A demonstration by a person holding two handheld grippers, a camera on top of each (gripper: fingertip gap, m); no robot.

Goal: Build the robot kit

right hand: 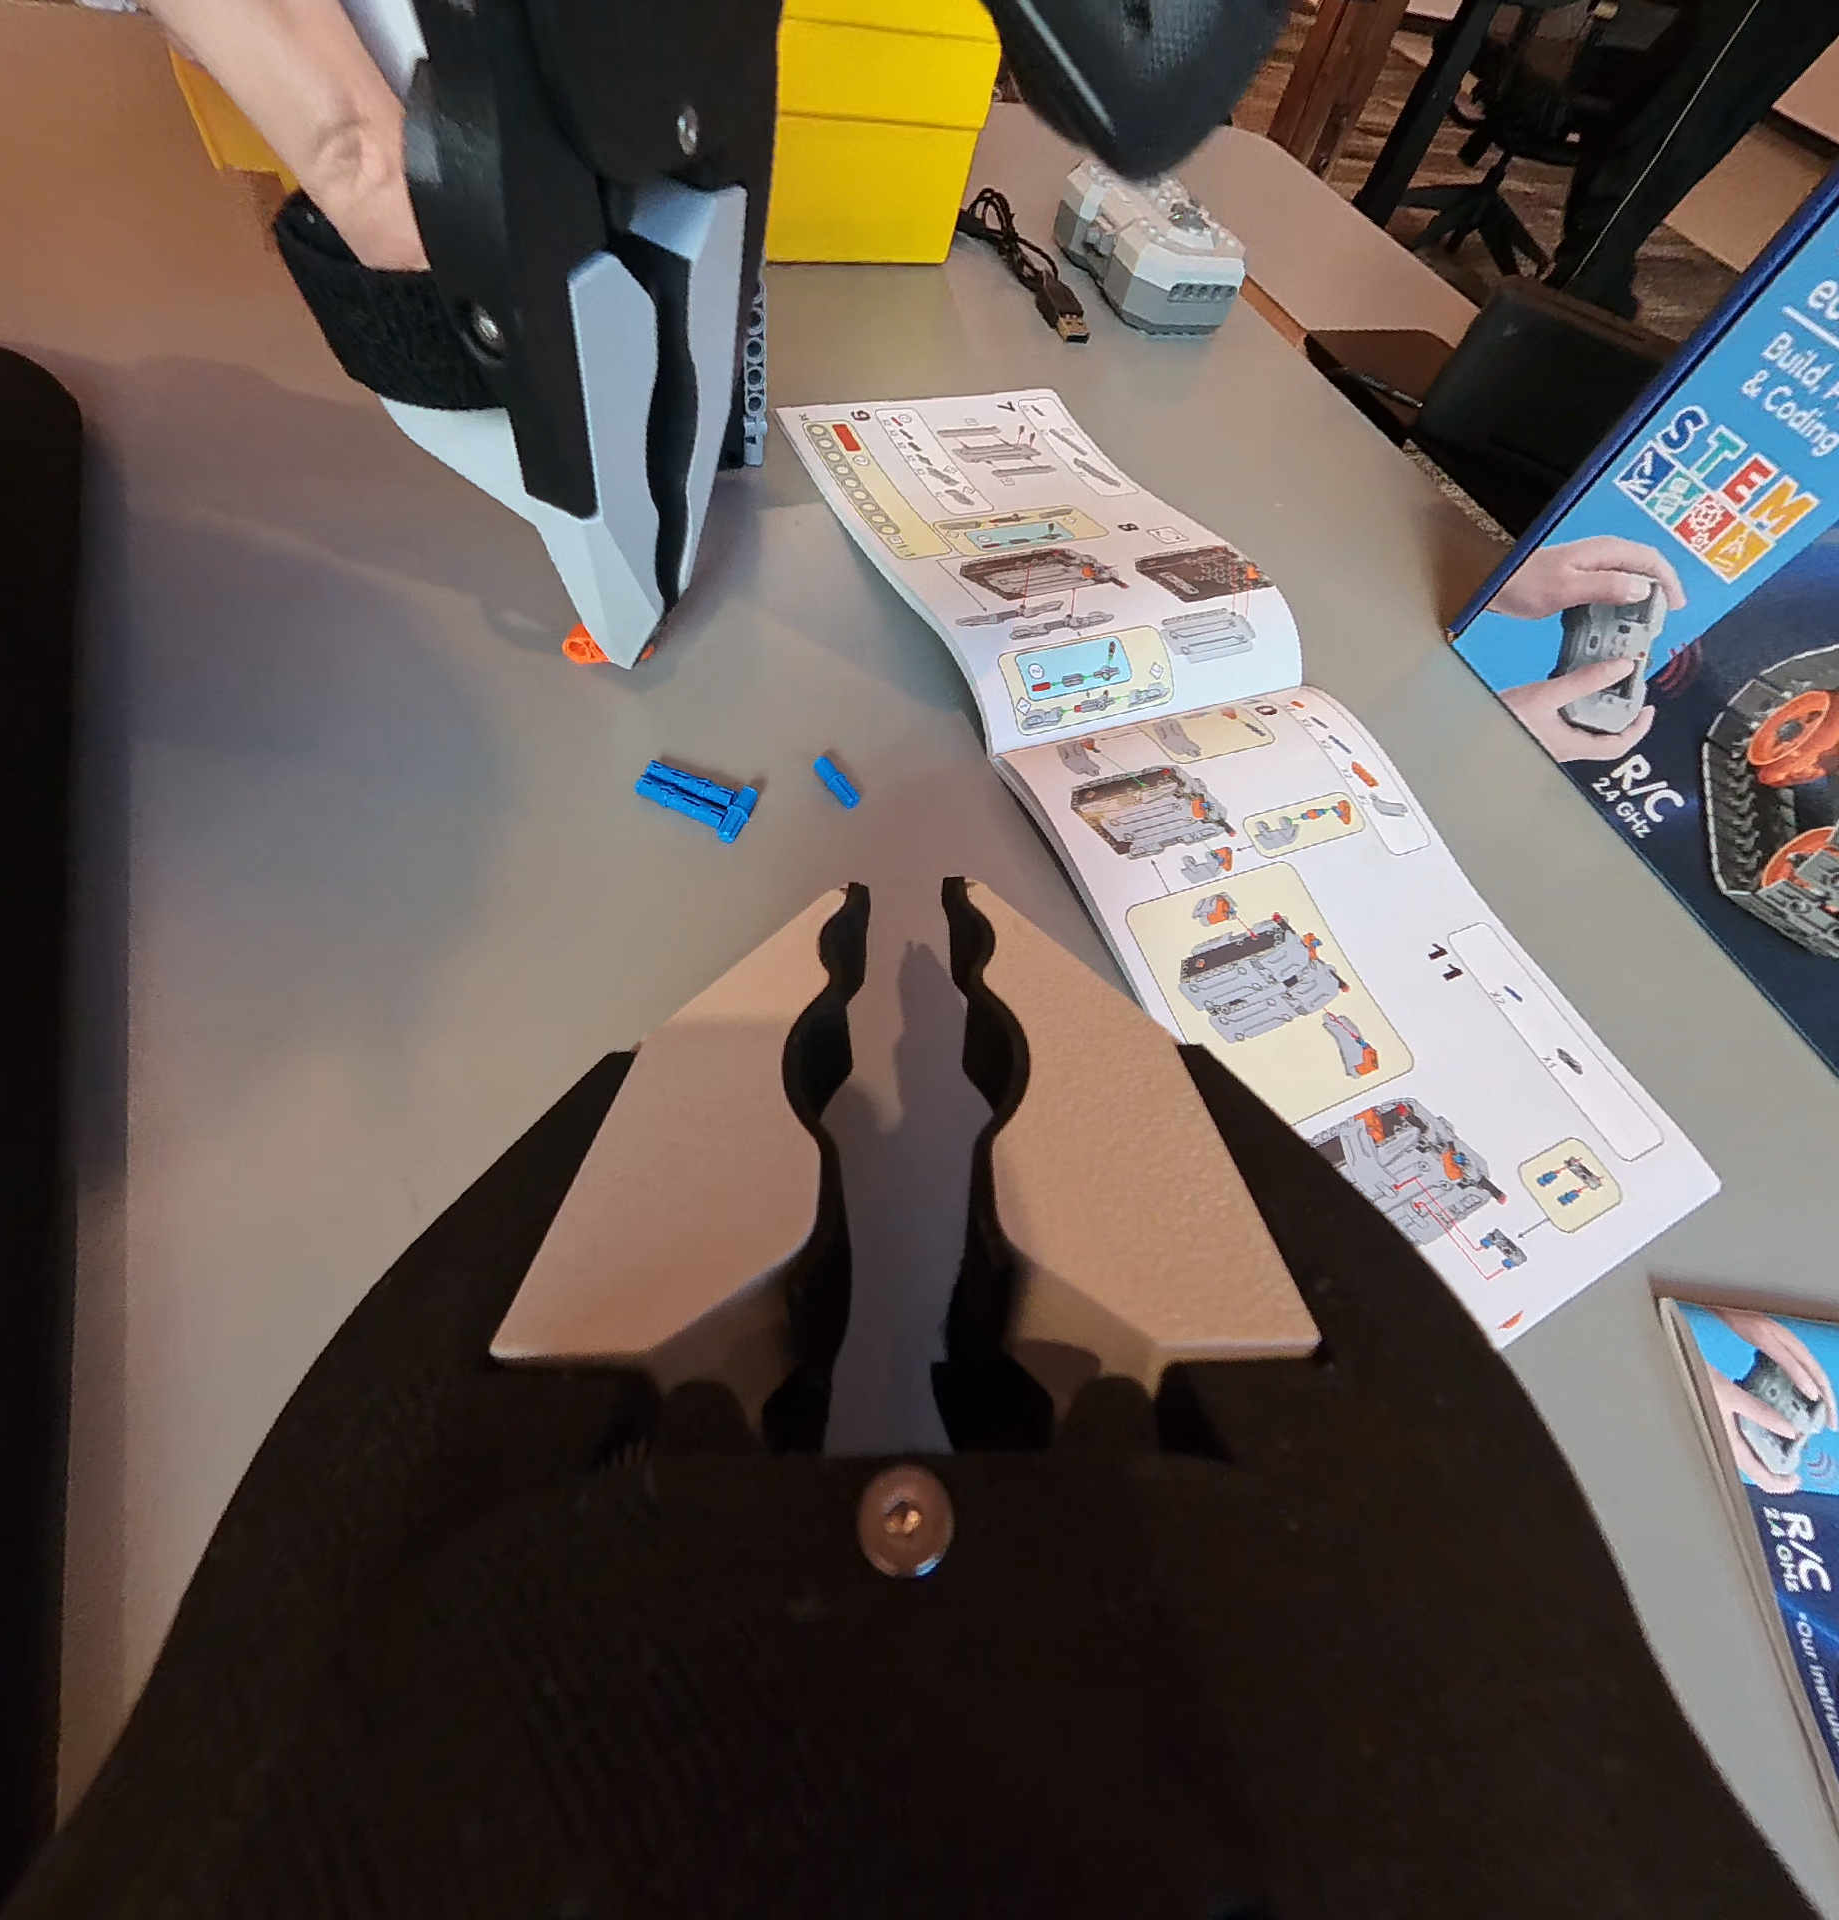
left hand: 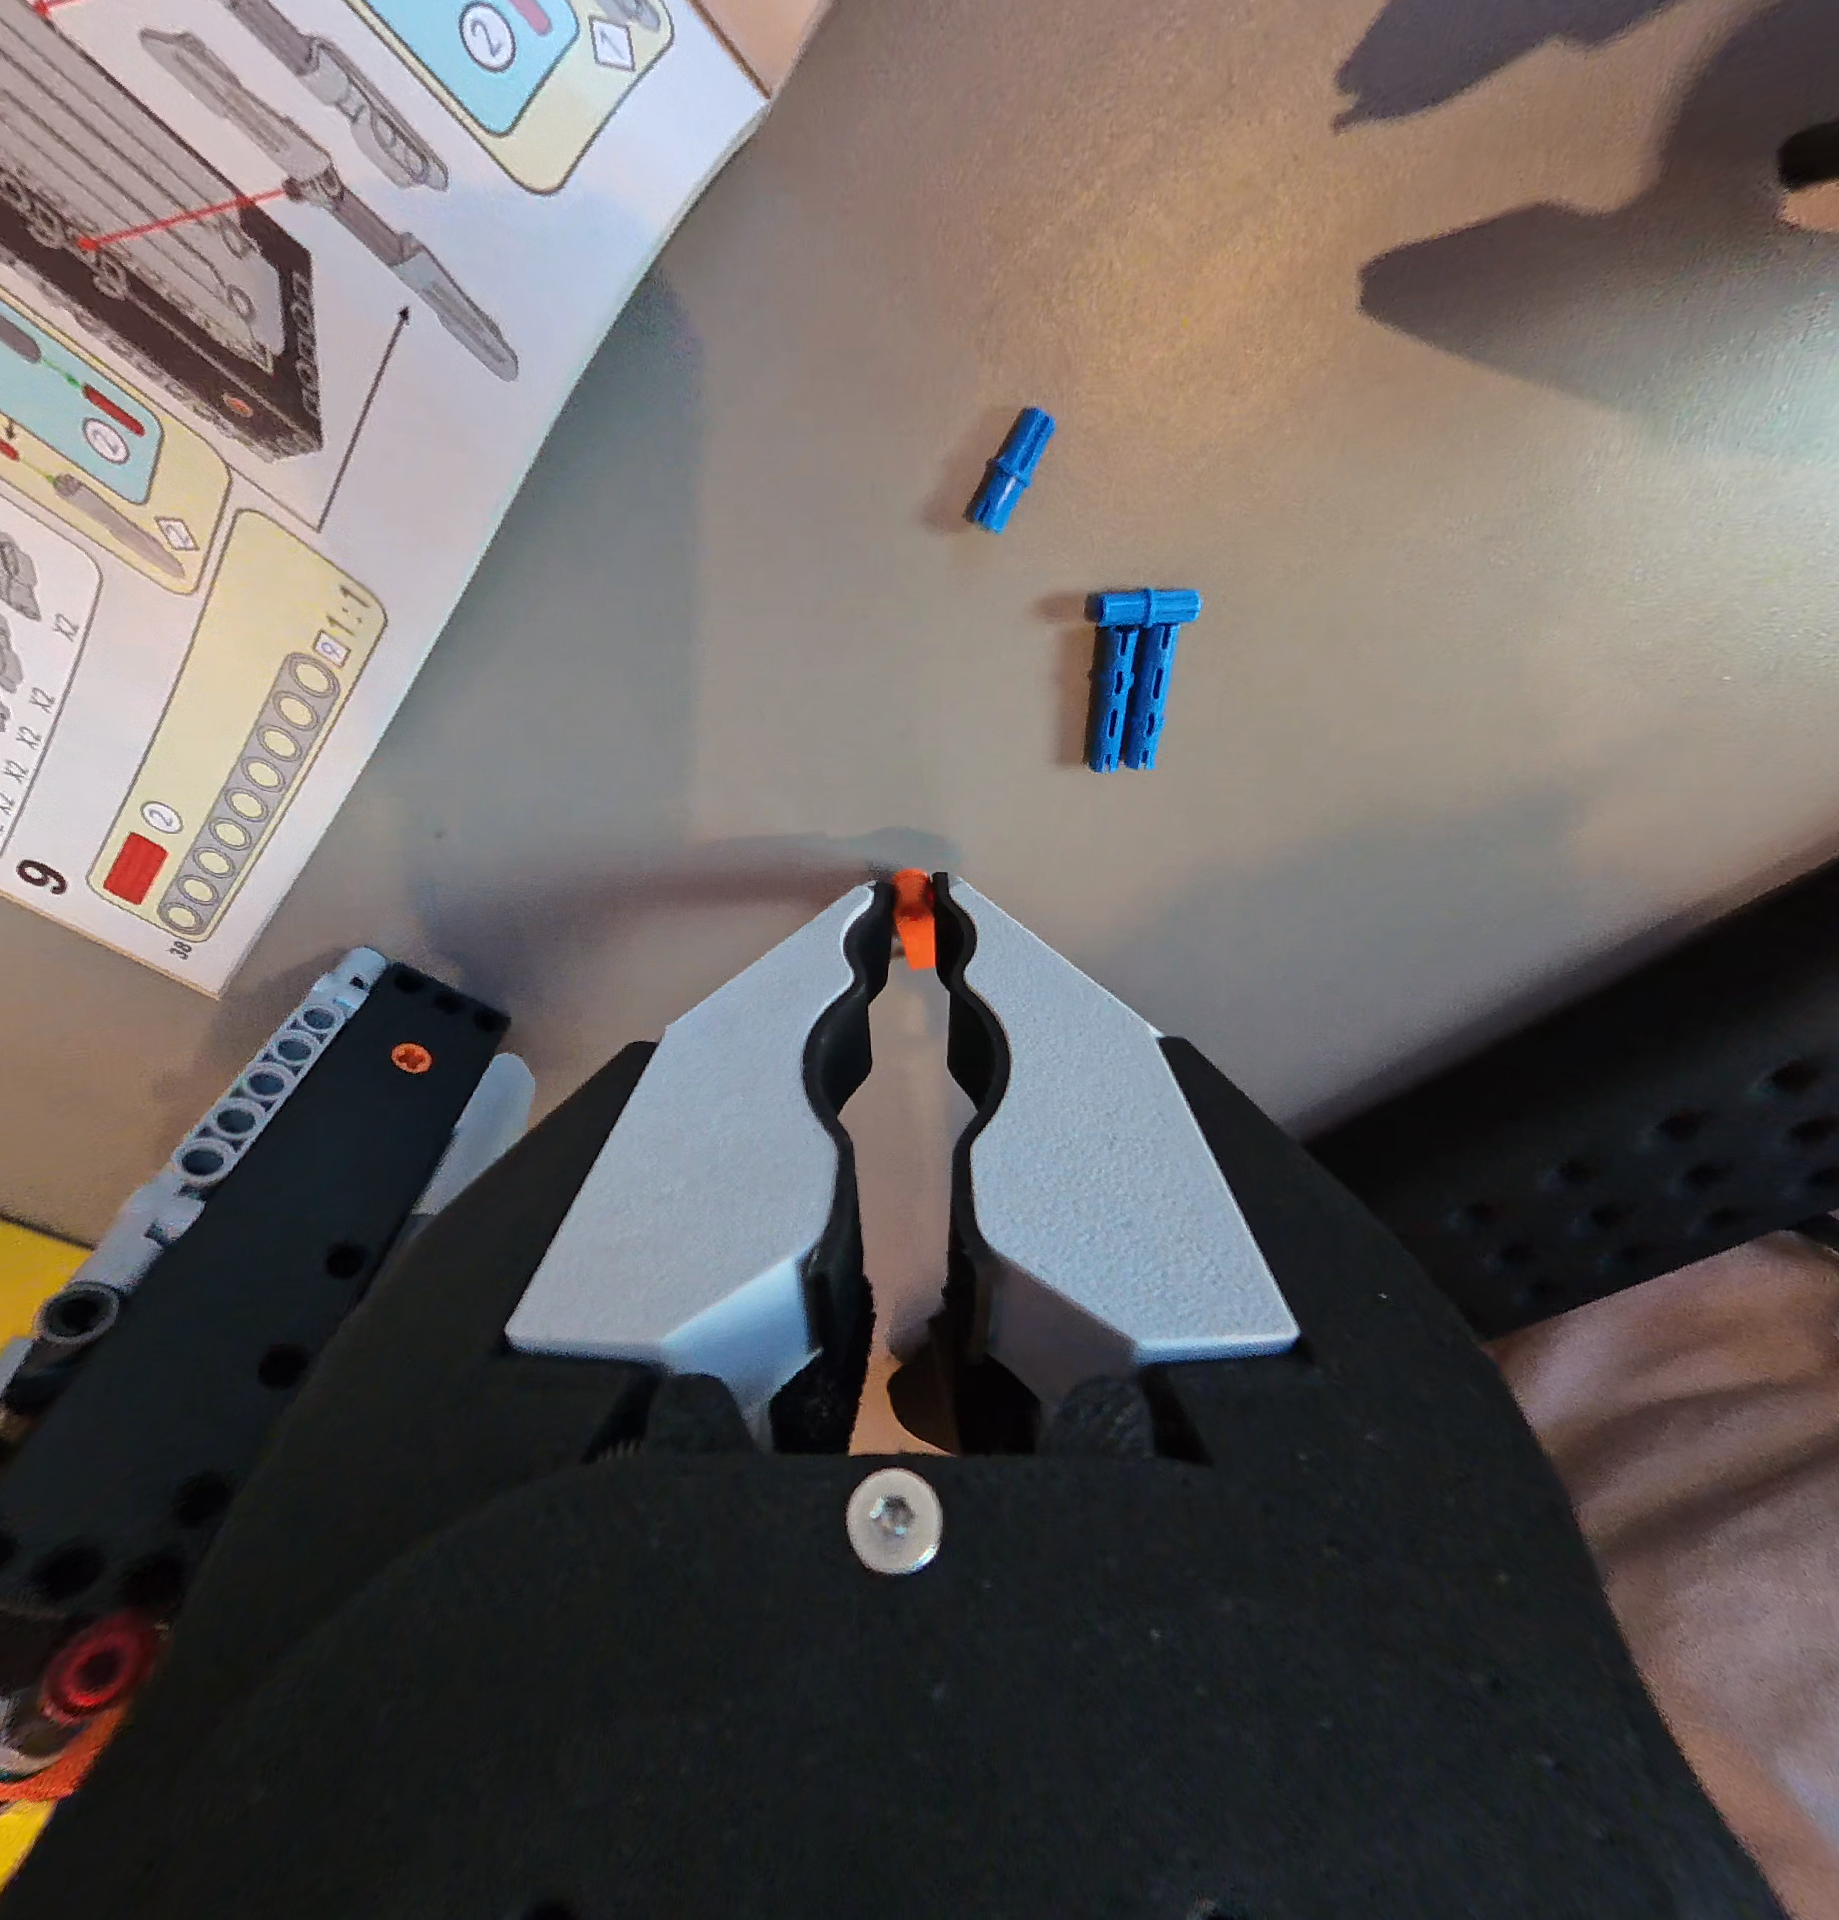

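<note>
Orange peg [left hand: 912, 918] pinched at my left gripper [left hand: 910, 885] tips, down on the grey table [left hand: 1310, 520]. Blue pins [left hand: 1133, 681] lie just ahead. My right gripper [right hand: 904, 888] hovers narrowly parted, empty, near the open booklet [right hand: 1258, 831].

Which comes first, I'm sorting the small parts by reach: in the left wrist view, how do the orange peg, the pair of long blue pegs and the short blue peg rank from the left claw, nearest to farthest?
1. Orange peg: pinched at the left claw tips.
2. Pair of long blue pegs: ahead, slightly right, on the table.
3. Short blue peg: farthest, ahead, beyond the pair.
</note>
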